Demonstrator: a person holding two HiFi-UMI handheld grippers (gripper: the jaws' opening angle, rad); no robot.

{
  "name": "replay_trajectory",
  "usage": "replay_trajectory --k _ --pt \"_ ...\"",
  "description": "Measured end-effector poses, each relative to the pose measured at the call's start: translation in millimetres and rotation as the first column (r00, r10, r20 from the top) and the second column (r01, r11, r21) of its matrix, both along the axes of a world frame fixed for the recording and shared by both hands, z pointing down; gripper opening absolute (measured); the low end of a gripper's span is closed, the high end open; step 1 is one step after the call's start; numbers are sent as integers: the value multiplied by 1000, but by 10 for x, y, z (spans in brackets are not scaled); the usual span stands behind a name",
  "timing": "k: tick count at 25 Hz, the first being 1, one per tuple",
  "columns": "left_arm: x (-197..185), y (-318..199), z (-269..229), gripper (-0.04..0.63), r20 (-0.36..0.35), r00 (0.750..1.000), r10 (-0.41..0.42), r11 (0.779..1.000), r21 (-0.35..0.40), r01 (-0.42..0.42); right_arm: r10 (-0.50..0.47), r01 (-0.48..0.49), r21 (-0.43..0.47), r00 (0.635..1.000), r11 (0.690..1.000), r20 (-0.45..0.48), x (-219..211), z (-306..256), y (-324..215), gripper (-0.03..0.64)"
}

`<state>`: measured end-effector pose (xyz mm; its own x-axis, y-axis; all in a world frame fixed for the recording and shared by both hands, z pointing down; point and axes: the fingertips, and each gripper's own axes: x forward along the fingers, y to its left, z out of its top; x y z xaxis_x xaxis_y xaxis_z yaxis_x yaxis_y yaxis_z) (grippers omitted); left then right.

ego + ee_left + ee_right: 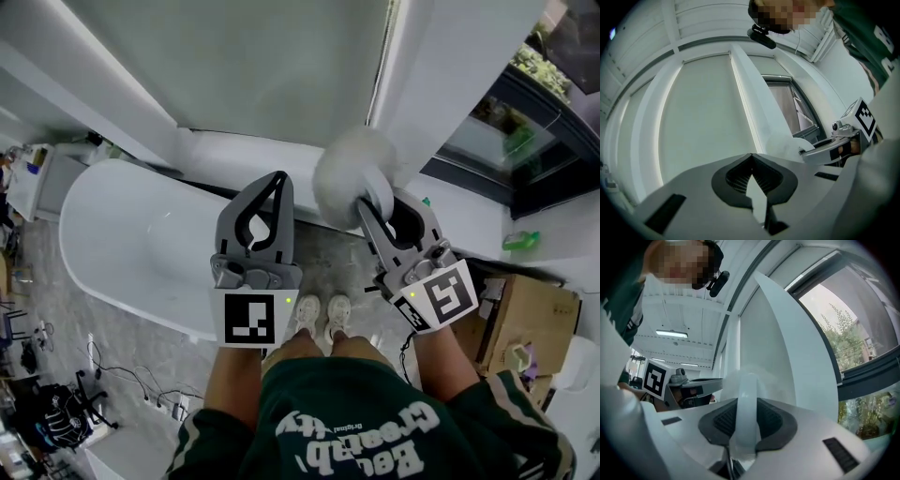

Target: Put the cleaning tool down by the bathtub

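1. Two tongs showed, one in each hand, both pointing level and away from the person.
2. The right tongs (747, 401) were pinching the tool (746, 392) by its one pale handle, which ran straight up between the ribbed pads.
3. The left tongs (751, 157) were pressed together at the tips, with nothing between them.
4. From the head view, the right tongs (380, 202) carried the tool (347, 173) with its single fluffy white head out in front. It was held off the floor, just beside the left tongs (278, 178).
5. Each of the tongs bore one marker cube (251, 319), two in all.
6. One white tub (122, 253) lay to the left and below; the tool's head hung at its right end, not set down.
7. Two pale shoes (321, 315) stood side by side on the grey floor (328, 248), beside the tub.
8. Farther right sat one cardboard box (525, 319) and, beyond it, one green thing (521, 240) too small to identify.
9. One dark-framed window (862, 333) with greenery behind it showed in the right gripper view.
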<state>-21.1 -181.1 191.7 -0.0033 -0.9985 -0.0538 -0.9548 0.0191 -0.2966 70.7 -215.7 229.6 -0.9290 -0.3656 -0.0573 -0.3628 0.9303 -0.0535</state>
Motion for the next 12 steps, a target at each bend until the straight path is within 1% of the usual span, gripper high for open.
replay_trajectory --k 3,8,12 --pt "-103 -11 44 8 -13 1000 -25 1000 -3 25 -26 26 -1 1000 1000 -5 -125 50 -19 95" --pt "-303 -27 154 8 -13 998 -59 998 -23 58 -64 64 -20 998 998 -24 -372 224 -51 95" --pt "-526 -57 288 8 7 998 -64 997 -40 64 -70 69 -13 996 997 -54 -621 384 -138 95"
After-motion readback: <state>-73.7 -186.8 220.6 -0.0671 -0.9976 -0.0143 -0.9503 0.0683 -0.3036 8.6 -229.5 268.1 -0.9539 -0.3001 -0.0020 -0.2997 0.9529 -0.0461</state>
